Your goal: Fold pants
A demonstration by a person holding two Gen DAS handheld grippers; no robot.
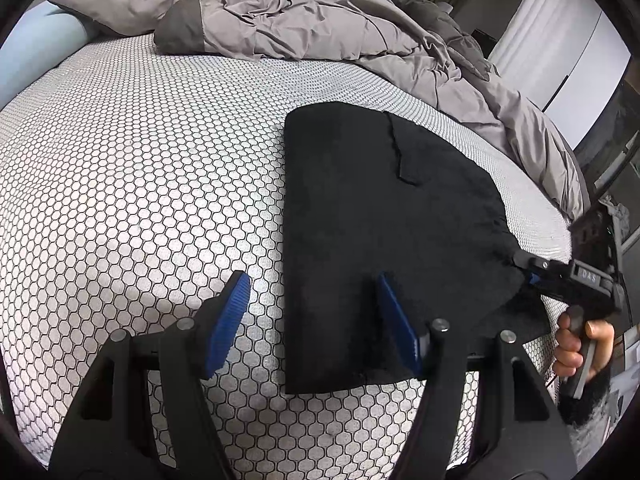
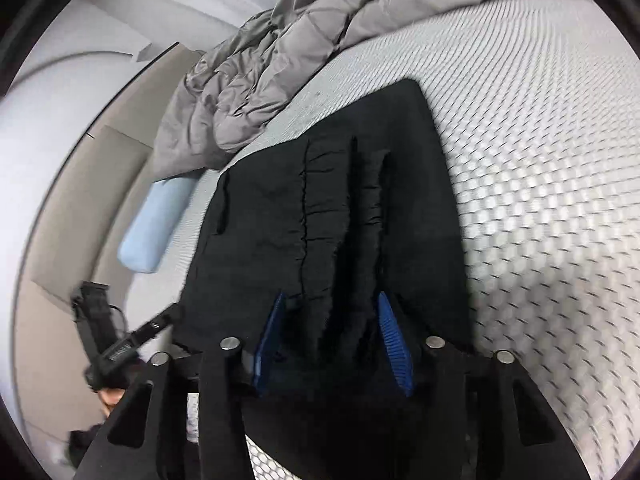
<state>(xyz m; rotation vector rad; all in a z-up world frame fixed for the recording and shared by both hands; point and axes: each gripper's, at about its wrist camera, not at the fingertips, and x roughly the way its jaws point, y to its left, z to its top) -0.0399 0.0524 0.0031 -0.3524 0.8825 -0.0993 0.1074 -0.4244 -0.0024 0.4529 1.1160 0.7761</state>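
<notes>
**Pants on bed: soft load, edge grip advised**

At centre frame, the black pants (image 1: 384, 240) lie folded on the bed (image 1: 140, 160). Left gripper (image 1: 312, 320): jaws apart, empty. Right gripper (image 2: 332, 340): jaws apart over gathered cloth. Judged light, limp, non-slippery; grasp near-edge corners.

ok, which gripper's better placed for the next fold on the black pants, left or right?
Probably right. The right gripper is open with its jaws astride the gathered edge of the black pants. The left gripper is also open, but straddles only the pants' side edge, one pad over the honeycomb mattress cover.
</notes>
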